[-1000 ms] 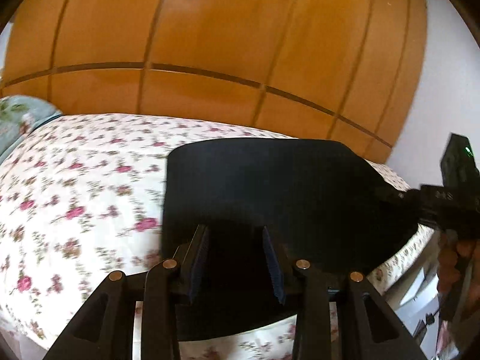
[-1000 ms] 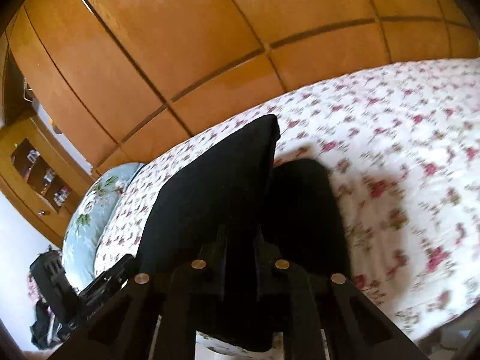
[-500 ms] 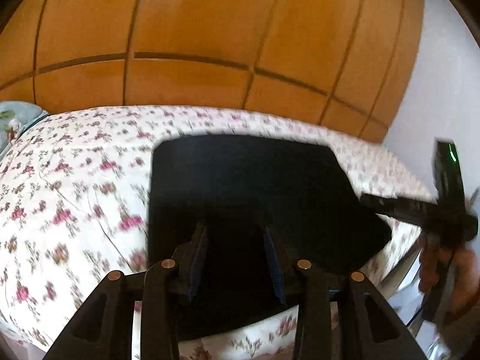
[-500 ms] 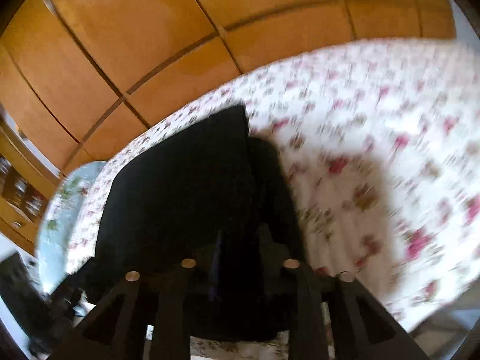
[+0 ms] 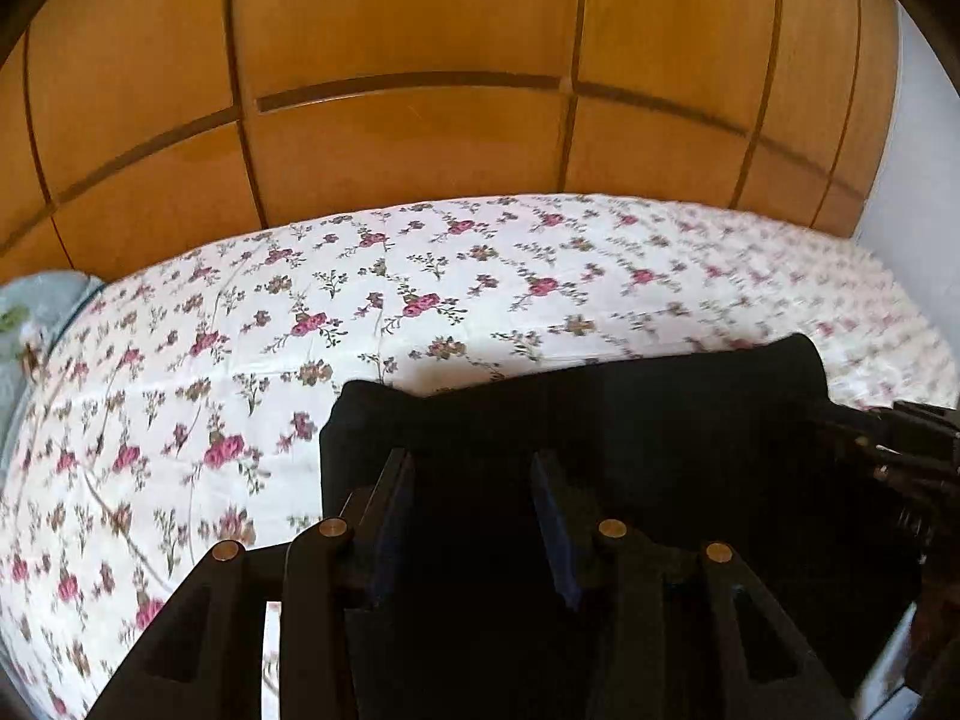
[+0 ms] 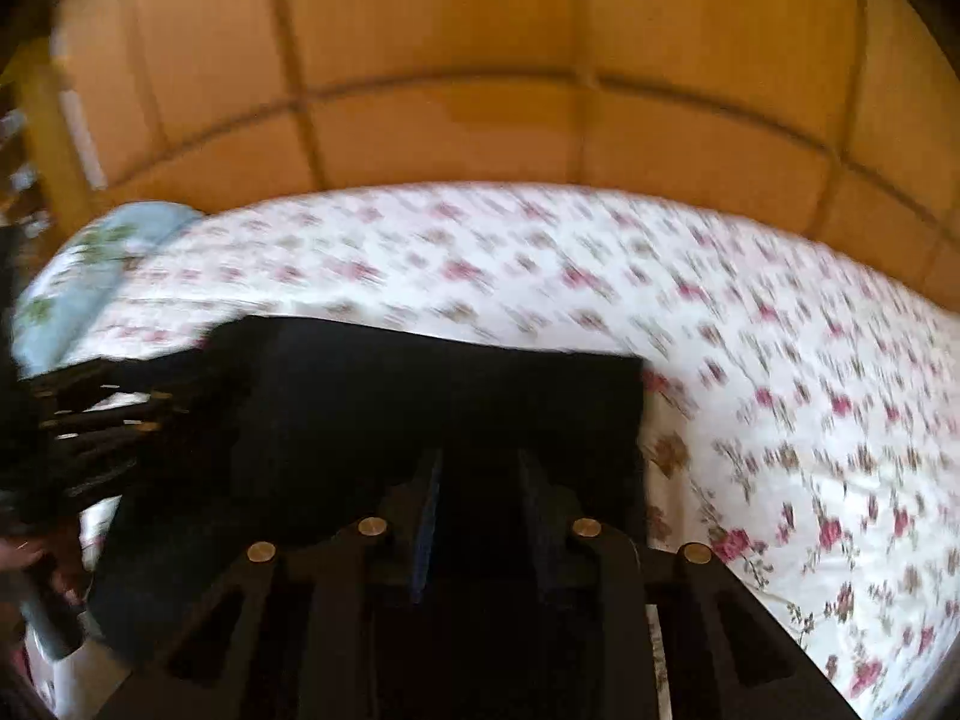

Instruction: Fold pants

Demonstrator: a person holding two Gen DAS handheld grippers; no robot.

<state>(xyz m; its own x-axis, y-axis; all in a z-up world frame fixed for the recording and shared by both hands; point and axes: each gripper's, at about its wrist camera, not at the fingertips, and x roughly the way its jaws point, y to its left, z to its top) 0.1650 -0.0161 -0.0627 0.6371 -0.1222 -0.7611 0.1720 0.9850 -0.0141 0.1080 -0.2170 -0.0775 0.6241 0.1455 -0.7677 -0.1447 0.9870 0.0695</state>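
L wrist view, near: left hand-held gripper (image 5: 474, 477), fingers set apart w/ black pants (image 5: 600, 420) cloth between and under them; grip on cloth can't be told, all too dark. Pants lie folded, flat dark slab at near edge of bed (image 5: 420, 300), from 6 toward 3 o'clock. Right hand-held gripper (image 5: 900, 450) at 3 o'clock, at pants' right end.

R wrist view (blurred): right hand-held gripper (image 6: 477, 468), fingers narrower but w/ gap, black cloth between; clamped or not, can't tell. Pants (image 6: 450, 390) spread 6 to 9 o'clock; left gripper (image 6: 102, 420) at 9.

Farther: floral sheet across bed, pale blue pillow (image 6: 90, 264) at 10 o'clock. Far: wood wardrobe panels (image 5: 420, 60) at 12.
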